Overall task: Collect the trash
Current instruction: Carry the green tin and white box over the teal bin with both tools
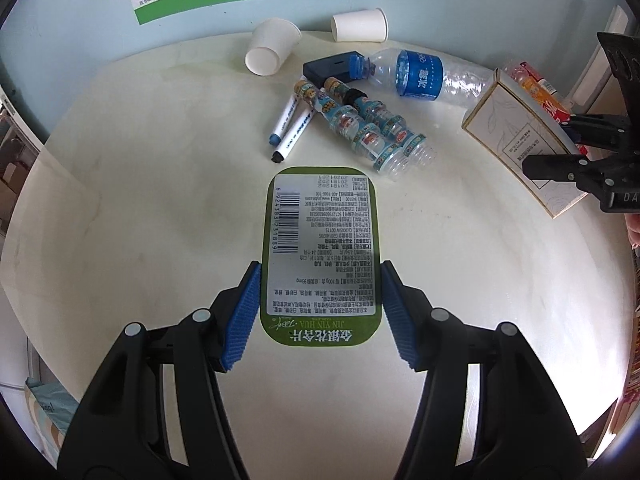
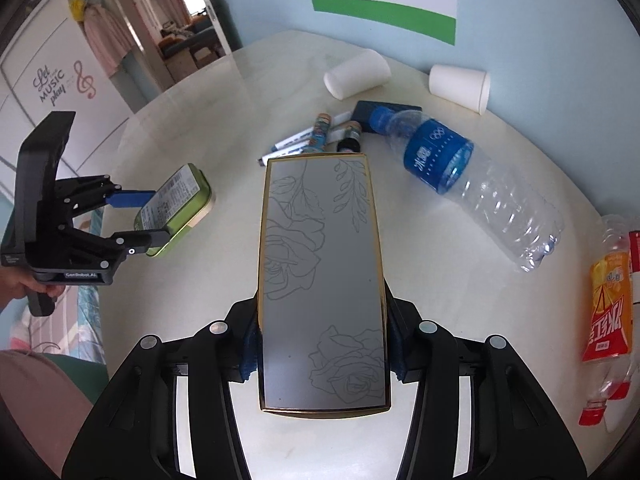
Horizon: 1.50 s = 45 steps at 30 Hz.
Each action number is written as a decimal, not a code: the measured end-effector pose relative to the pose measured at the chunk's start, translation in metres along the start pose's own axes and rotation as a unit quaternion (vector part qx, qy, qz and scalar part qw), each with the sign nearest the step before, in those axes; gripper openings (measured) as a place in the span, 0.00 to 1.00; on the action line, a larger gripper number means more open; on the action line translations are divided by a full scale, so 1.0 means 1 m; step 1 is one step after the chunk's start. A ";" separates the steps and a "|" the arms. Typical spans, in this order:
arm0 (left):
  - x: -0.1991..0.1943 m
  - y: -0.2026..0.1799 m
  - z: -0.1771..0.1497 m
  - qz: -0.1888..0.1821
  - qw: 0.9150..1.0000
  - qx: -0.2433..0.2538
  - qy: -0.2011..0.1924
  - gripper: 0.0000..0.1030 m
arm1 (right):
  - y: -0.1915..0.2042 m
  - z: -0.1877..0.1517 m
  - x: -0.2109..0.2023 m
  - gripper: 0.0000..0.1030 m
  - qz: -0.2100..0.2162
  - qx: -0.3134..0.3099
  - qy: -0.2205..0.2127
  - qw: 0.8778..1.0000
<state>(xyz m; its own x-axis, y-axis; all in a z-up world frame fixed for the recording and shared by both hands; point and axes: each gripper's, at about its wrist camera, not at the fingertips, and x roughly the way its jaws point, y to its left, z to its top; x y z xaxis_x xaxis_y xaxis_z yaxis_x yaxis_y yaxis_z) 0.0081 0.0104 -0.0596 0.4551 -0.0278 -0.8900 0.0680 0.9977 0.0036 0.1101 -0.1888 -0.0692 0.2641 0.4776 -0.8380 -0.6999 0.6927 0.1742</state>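
My left gripper [image 1: 320, 280] is shut on a green tin [image 1: 320, 248] with a white printed label. Its blue pads press on the tin's two long sides, and the tin hangs above the pale round table [image 1: 140, 220]. My right gripper [image 2: 322, 344] is shut on a flat gold-edged box [image 2: 320, 272] drawn with roses, clamped across its width. The right wrist view shows the left gripper [image 2: 136, 220] and the tin [image 2: 176, 200] at the left. The left wrist view shows the right gripper [image 1: 576, 152] with the box [image 1: 516, 128] at the right edge.
Two white paper cups [image 1: 272, 46] [image 1: 360, 26] lie on their sides near the wall. A blue-labelled water bottle [image 1: 424, 74], several small bottles [image 1: 360, 120], two markers [image 1: 290, 128] and a dark block [image 1: 326, 66] lie mid-table. An orange-labelled bottle [image 2: 608, 312] lies far right.
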 end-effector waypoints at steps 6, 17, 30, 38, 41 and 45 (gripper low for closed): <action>-0.031 0.018 -0.015 0.029 0.999 -0.012 -0.025 0.54 | 0.036 0.002 -0.006 0.48 0.014 -0.025 -0.012 1.000; -0.067 0.053 -0.066 0.070 0.995 -0.071 -0.031 0.54 | 0.103 0.011 0.001 0.48 0.062 -0.071 -0.022 0.995; -0.085 0.112 -0.149 0.084 0.984 -0.154 -0.017 0.54 | 0.207 0.011 0.024 0.48 0.116 -0.123 0.002 0.986; -0.092 0.198 -0.233 0.094 0.971 -0.218 0.008 0.54 | 0.314 0.024 0.074 0.48 0.149 -0.177 0.039 0.972; -0.093 0.234 -0.274 0.103 0.963 -0.246 0.028 0.54 | 0.367 0.030 0.106 0.48 0.170 -0.195 0.063 0.964; -0.087 0.281 -0.332 0.108 0.948 -0.294 0.056 0.54 | 0.437 0.028 0.151 0.48 0.190 -0.230 0.097 0.950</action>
<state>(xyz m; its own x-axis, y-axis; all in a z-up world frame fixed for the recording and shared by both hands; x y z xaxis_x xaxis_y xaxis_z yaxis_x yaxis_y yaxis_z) -0.3072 0.3137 -0.1327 0.3033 0.1555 -0.9401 -0.5372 0.8428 -0.0339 -0.1370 0.2009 -0.1049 -0.1618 0.5066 -0.8468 -0.9475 0.1600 0.2768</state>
